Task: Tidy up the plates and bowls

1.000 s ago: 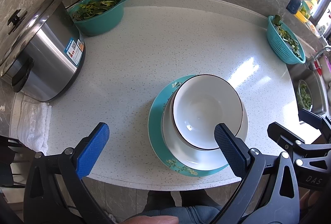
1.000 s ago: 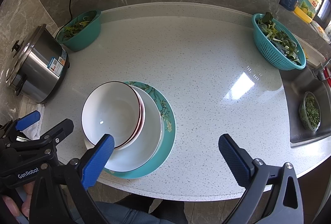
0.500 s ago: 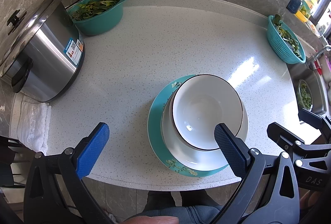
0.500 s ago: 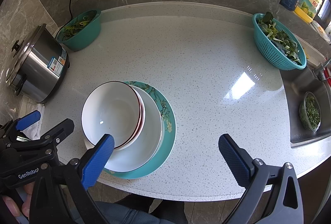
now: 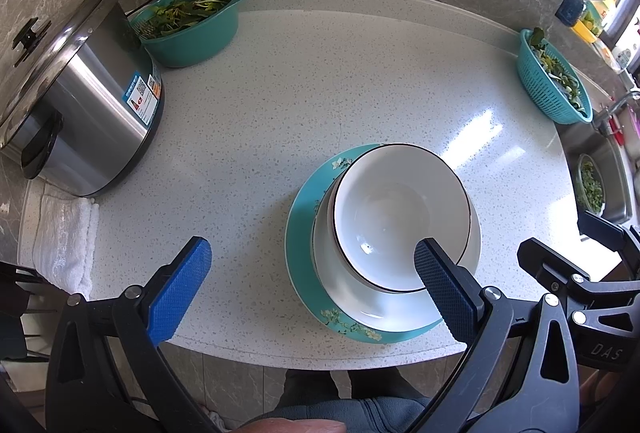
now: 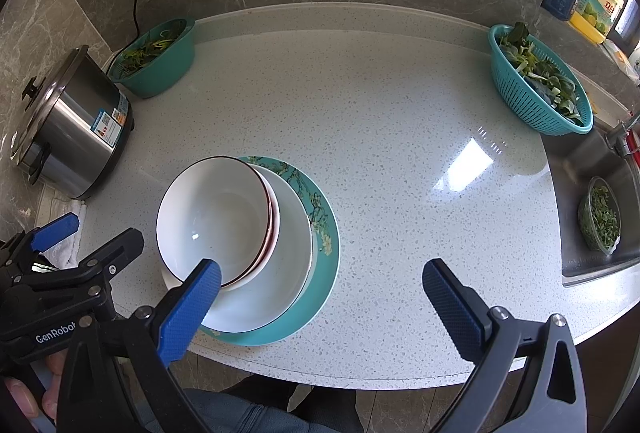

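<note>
bowls: 2 [image 6: 212, 217] | plates: 2 [image 6: 324, 257] | vegetable baskets: 2 [image 6: 520, 93] | cooker: 1 [image 6: 68, 129]

Speckled counter [image 5: 360, 81] under teal plate [image 5: 298, 233]

Front edge: taken up left of its middle by the stacked dishes [image 6: 256, 233], a teal plate [image 6: 326, 265] under white bowls; bare table [image 6: 400, 193] is left on either side.
Middle: a wide free stretch is seen from the stack back to the rear edge.
Back left corner: blocked by a green basin [image 5: 192, 29] of greens, with a steel cooker [image 5: 80, 101] just beside it along the left edge.
Left front corner: covered by a white cloth [image 5: 64, 237].
Back right corner: held by a teal colander [image 6: 540, 85].
Right edge: cut by the sink [image 6: 600, 193].
Tools: both are held open over the front edge, the left tool [image 5: 308, 281] straddling the stack's left side, the right tool [image 6: 320, 297] its right.
</note>
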The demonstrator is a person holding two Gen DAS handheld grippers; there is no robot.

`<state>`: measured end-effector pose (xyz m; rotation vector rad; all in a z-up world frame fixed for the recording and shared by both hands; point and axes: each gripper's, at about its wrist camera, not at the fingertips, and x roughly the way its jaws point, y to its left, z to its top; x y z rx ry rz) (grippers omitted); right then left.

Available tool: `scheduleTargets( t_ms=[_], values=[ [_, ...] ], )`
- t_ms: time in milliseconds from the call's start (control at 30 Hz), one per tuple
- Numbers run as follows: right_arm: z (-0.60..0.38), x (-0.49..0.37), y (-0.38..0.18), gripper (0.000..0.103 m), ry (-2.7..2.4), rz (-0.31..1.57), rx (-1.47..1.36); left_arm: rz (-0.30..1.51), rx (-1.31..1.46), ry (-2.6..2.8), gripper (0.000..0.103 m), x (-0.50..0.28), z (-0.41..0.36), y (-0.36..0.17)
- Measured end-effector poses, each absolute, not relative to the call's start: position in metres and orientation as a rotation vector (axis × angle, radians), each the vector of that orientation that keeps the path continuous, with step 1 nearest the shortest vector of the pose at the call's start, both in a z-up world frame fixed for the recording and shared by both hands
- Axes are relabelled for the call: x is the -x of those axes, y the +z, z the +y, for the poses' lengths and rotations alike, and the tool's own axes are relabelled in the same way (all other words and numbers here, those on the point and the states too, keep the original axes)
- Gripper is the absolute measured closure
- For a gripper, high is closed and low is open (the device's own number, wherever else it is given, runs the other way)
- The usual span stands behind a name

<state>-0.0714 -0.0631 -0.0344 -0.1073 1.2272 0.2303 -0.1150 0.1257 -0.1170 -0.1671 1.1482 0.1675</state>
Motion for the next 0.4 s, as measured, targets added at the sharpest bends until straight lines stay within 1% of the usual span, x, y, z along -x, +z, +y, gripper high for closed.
scheduleTargets(
  t_ms=[400],
  values=[
    [-0.0639,0.0700,-0.0382,0.000,0.234,1.235,0.107,1.140,0.177,0.167,0.000,0.1120,0.1332,-0.1184]
  ],
)
